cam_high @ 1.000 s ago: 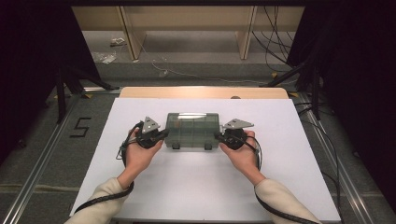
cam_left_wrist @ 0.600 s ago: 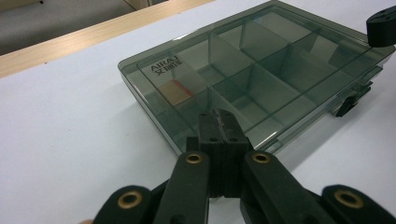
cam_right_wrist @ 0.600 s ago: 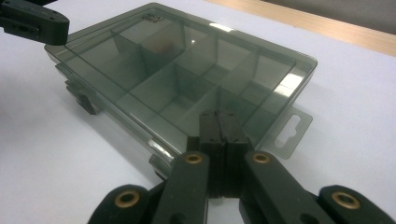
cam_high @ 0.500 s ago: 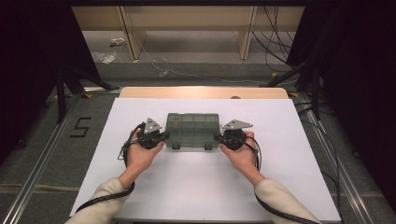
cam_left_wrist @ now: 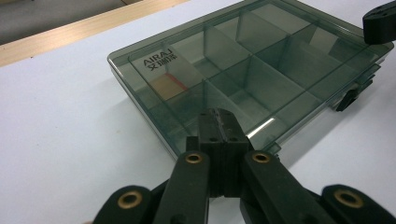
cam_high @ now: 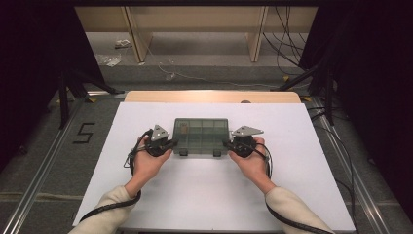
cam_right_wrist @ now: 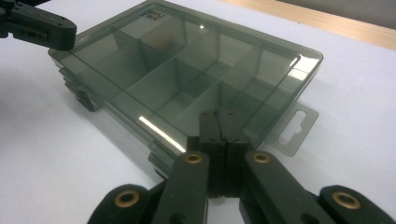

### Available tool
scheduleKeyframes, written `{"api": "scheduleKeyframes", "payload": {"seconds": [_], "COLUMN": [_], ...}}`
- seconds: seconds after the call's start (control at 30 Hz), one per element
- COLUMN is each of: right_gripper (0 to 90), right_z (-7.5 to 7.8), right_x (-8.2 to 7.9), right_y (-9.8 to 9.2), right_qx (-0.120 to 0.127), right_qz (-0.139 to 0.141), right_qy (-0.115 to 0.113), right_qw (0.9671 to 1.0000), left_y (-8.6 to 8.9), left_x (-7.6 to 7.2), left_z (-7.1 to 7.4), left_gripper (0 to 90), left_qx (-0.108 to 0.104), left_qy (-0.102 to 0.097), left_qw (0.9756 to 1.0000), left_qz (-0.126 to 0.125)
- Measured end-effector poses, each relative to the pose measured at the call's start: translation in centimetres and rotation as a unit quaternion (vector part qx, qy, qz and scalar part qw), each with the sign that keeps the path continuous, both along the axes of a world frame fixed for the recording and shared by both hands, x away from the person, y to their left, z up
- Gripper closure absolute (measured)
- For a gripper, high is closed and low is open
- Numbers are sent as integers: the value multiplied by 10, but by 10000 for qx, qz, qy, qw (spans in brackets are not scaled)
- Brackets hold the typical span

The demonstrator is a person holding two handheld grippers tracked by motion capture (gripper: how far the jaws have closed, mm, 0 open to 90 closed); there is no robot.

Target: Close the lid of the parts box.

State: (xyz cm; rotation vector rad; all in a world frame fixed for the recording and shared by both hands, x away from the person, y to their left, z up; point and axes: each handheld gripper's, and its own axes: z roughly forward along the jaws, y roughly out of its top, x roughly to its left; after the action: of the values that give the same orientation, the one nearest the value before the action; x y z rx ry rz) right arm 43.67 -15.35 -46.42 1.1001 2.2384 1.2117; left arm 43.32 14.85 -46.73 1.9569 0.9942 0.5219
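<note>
Room: dark walls at both sides; wooden shelf legs and loose cables on the grey floor at the back; a "5" (cam_high: pixel 84 132) is taped on the floor at the left.
Table: white table (cam_high: pixel 204 195) with a wood strip along its far edge.
Box: smoky see-through compartment box (cam_high: pixel 201 136) with its lid shut; it lies flat near the middle of the table, between the two grippers; a small orange label (cam_left_wrist: pixel 166 84) shows in one corner compartment (the other compartments look empty).
Left gripper: left gripper (cam_high: pixel 170 143) has its fingers pressed together, pinching nothing; its tips sit at the near left corner of the box, by the front edge.
Right gripper: right gripper (cam_high: pixel 227 144) has its fingers pressed together too, holding nothing; its tips sit at the near right corner, beside the clear hang tab (cam_right_wrist: pixel 293 129).
Change: a second ago the box looked much the same and the hands were in nearly the same spots; almost nothing has moved.
Meaning: both tips seem set by the front latches (cam_high: pixel 182 152); the lid is not opened yet, so popping them looks like the next job.
</note>
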Motion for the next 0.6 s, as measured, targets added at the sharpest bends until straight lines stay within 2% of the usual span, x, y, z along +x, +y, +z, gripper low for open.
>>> {"api": "scheduleKeyframes", "payload": {"seconds": [0.13,0.2,0.27,0.43,0.6], "right_gripper": [852,811,757,667,570], "right_z": [1,1,3,9,14], "right_x": [0,0,-1,-3,-7], "right_y": [-2,-3,-5,-11,-15], "right_qx": [88,67,132,220,262], "right_qz": [15,32,88,211,268], "right_qy": [39,-23,-70,-203,-178], "right_qw": [10000,10000,9998,9993,9991], "left_y": [1,3,6,10,11], "left_x": [-1,-2,-3,-9,-17], "left_z": [0,1,3,11,11], "left_gripper": [862,829,795,672,529], "left_qx": [0,51,4,-149,-112], "left_qy": [-51,-74,-117,-248,-241], "left_qw": [10000,10000,9999,9996,9996], "left_qz": [-20,-18,-15,-21,-54]}}
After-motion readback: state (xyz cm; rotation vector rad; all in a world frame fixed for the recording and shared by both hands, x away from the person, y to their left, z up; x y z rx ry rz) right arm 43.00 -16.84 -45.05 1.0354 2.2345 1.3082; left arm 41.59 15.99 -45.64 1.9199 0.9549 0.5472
